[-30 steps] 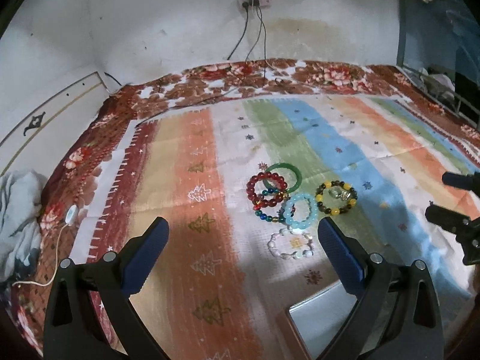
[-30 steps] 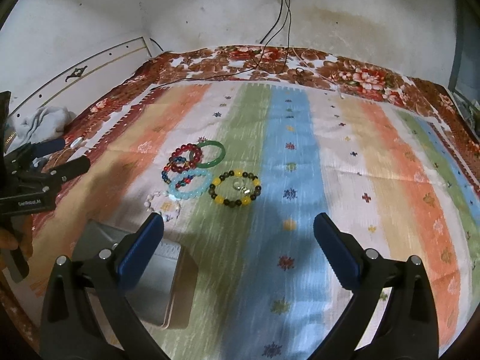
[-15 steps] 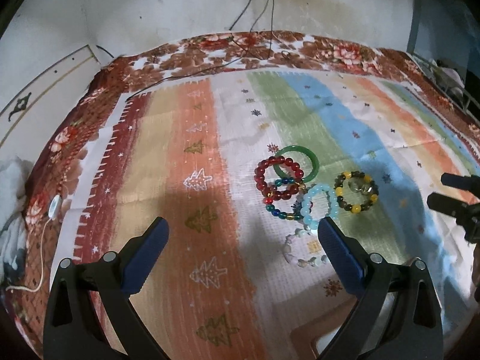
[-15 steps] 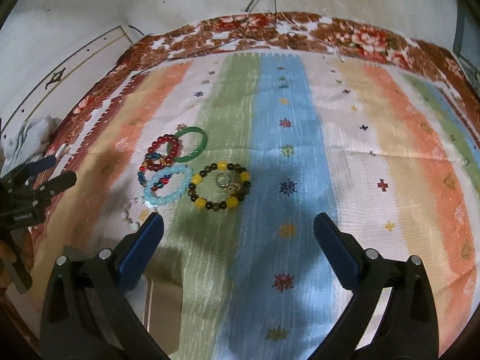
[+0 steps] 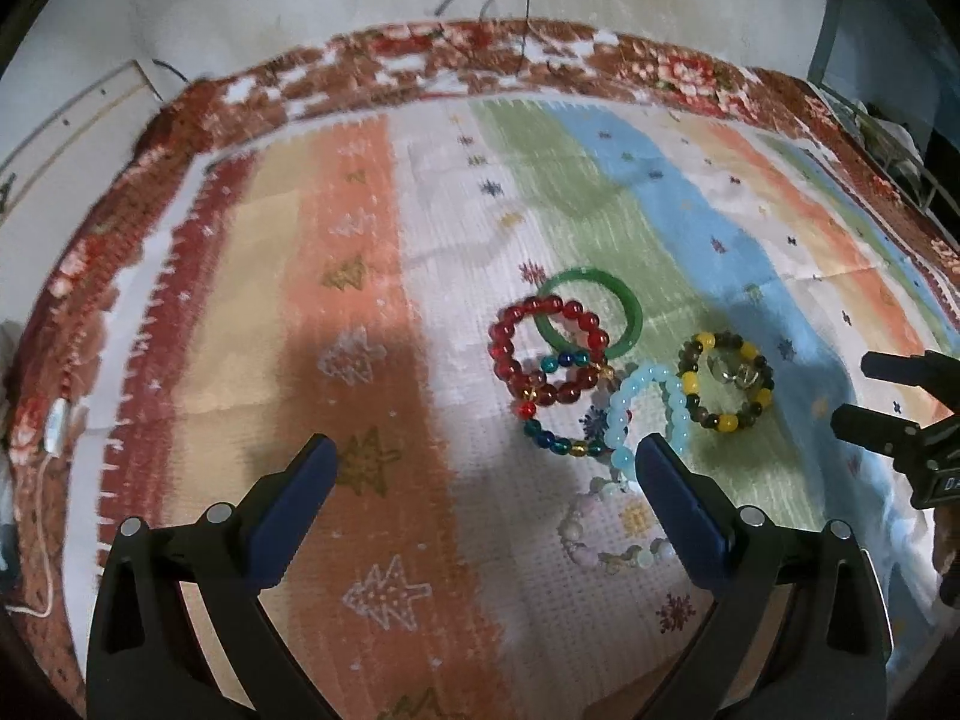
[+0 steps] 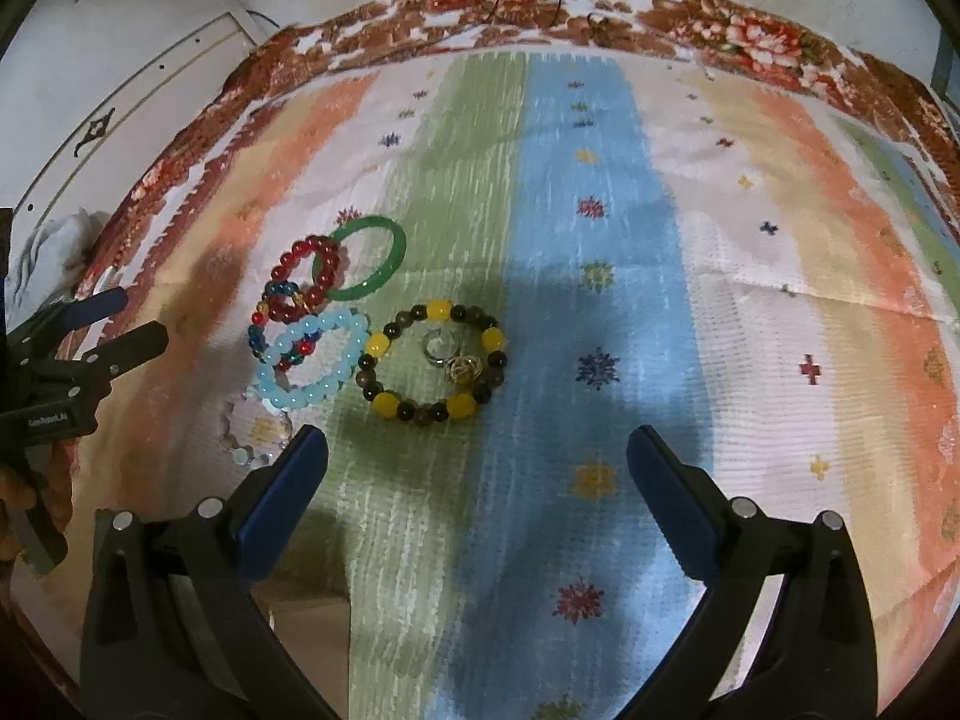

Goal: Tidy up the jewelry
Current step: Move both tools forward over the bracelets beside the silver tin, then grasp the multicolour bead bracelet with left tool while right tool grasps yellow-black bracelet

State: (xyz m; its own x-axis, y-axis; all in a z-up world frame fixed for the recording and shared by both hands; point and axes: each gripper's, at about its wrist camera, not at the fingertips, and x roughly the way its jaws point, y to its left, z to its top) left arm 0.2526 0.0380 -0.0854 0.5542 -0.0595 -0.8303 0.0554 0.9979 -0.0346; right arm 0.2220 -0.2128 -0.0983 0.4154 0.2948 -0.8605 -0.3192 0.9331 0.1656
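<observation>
Both grippers, left (image 5: 486, 468) and right (image 6: 477, 459), hung spread and empty; bracelet cluster (image 5: 624, 378) lay ahead-right of left, ahead-left of right; yellow-beaded bracelet (image 6: 432, 363), nearest right's fingers, likely suited a single-strand pinch.

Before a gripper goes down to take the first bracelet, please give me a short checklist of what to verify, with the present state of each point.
1. Left gripper open and holding nothing: ok.
2. Right gripper open and holding nothing: ok.
3. Yellow and dark bead bracelet lies apart from the others: ok, a free first pick.
4. Small rings lie inside that bracelet: not ok, lifting it may disturb them.
5. Red bead bracelet, green bangle, multicolour bead bracelet and light blue bead bracelet lie separate: not ok, they overlap.
6. Container for the jewelry in view: cannot tell; only an unclear edge shows at the bottom.
</observation>
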